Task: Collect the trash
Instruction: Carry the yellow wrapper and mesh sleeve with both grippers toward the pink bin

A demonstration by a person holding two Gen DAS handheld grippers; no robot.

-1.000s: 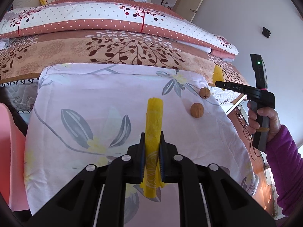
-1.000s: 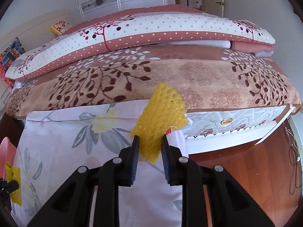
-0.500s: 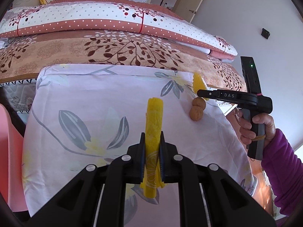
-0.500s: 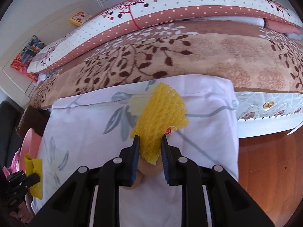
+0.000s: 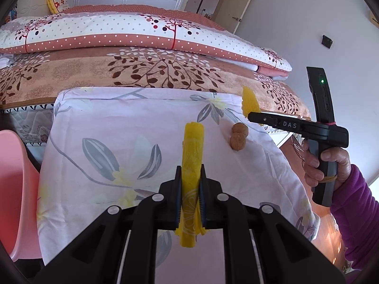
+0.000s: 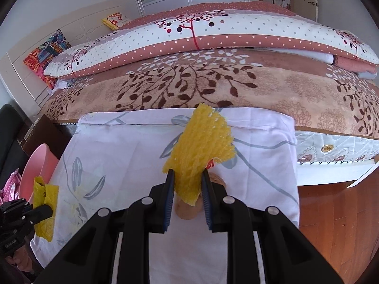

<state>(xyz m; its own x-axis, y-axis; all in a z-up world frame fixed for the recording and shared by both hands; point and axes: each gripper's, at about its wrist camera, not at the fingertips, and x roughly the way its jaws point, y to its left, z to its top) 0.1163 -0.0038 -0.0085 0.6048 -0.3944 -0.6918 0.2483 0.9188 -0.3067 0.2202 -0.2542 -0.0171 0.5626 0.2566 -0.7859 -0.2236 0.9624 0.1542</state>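
Observation:
My left gripper [image 5: 191,177] is shut on a yellow wrapper [image 5: 192,161] and holds it above the flowered white cloth [image 5: 118,142]; it also shows in the right wrist view [image 6: 46,203]. My right gripper [image 6: 187,182] is shut on a yellow foam net [image 6: 201,146], seen in the left wrist view [image 5: 248,104] at the cloth's far right. Two walnuts [image 5: 238,135] lie on the cloth just under the right gripper; they show partly between its fingers [image 6: 189,209].
A pink bin [image 5: 16,177] stands left of the cloth, also in the right wrist view [image 6: 40,165]. A bed with folded quilts [image 5: 142,54] rises behind the cloth. Wooden floor [image 6: 336,213] lies to the right.
My right gripper has swung left from beyond the cloth's right edge to over the two walnuts, with the foam net in it. My left gripper has stayed put with the wrapper.

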